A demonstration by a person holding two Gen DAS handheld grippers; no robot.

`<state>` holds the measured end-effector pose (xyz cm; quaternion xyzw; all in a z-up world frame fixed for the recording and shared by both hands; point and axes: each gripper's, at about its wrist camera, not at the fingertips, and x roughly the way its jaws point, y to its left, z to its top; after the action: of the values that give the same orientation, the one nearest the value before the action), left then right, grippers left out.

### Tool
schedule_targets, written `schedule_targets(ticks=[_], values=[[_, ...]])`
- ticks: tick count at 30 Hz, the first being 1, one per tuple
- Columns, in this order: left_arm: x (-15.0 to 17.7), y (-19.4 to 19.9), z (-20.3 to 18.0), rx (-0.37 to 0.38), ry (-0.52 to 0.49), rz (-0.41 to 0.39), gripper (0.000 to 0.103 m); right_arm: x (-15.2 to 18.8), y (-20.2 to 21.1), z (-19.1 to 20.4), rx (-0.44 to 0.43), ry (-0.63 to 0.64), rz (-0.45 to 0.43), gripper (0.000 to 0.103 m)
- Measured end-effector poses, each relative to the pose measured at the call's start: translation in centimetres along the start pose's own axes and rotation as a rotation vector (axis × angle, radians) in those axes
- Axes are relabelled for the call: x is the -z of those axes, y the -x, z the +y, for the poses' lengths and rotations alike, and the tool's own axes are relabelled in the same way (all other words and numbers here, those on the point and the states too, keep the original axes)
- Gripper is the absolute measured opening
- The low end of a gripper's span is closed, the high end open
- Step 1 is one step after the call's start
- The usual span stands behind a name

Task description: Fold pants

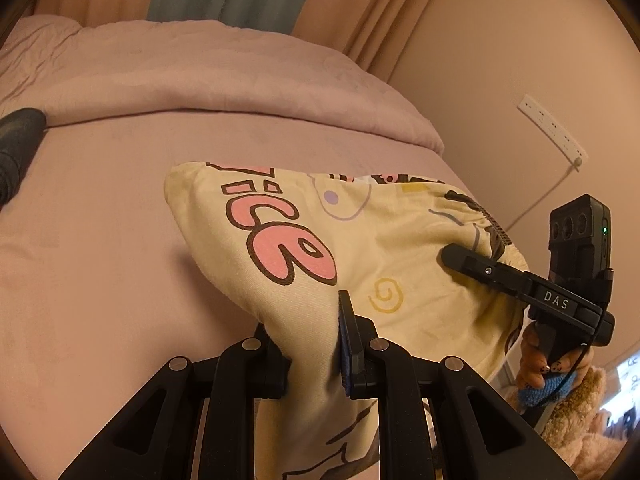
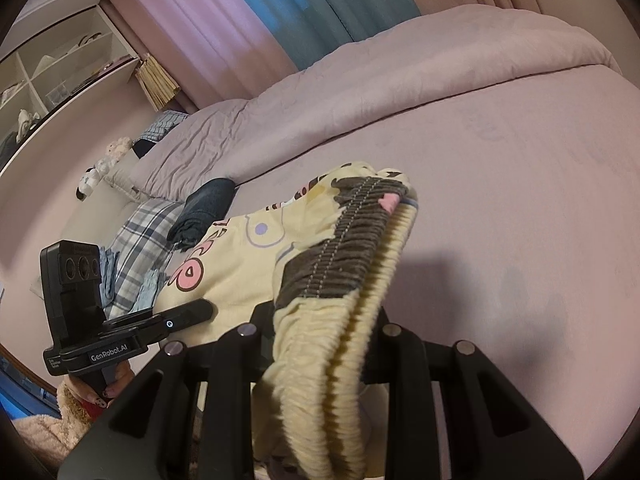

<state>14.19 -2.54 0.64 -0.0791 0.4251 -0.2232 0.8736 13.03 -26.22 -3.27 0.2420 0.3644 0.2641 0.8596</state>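
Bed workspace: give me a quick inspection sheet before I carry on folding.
Surface: bed sheet, pink, duvet bunched at the far end.
Job's things: yellow printed pants, partly lifted off the sheet.
Clutter: dark garment and plaid cloth at the bed edge.
Grippers: left gripper shut on the pants fabric; right gripper shut on the waistband.
Cables: power strip with cord on the wall.
Surroundings: curtains, shelves.
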Motion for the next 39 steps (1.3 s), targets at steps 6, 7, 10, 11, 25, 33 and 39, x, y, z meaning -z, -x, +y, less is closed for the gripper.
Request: schedule_targets(ticks=[6, 7, 10, 11, 25, 33, 39], values=[[-1.2, -2.3, 3.3, -0.04, 0.044, 0.033, 0.017, -1.8, -3.4, -0.8, 0.013, 0.0, 0.033, 0.027], [-1.2, -2.9, 3.9, -0.048, 0.049, 0.043, 0.017, -1.9, -4.3, -1.1, 0.016, 0.001, 0.045, 0.027], [-0.9, -5.4, 6.0, -0.088, 0.082, 0.099, 0.017, -2.0, -7.3, -1.8, 0.032, 0.001, 0.096, 0.027], [-0.7, -6.3, 6.5, -0.101, 0.093, 0.12, 0.017, -1.7, -8.7, -2.3, 0.035, -0.01, 0.125, 0.027], [2.2, -10.4, 10.5, -0.103, 0.228, 0.194, 0.022, 1.0, -14.8, -4.8, 0.145, -0.017, 0.259, 0.029], [2.9, -9.7, 10.5, -0.141, 0.227, 0.165, 0.026, 1.2, -14.3, -4.3, 0.226, 0.01, 0.249, 0.039], [3.6, -8.8, 10.5, -0.164, 0.24, 0.174, 0.035, 1.3, -12.7, -4.6, 0.343, 0.048, 0.231, 0.064]])
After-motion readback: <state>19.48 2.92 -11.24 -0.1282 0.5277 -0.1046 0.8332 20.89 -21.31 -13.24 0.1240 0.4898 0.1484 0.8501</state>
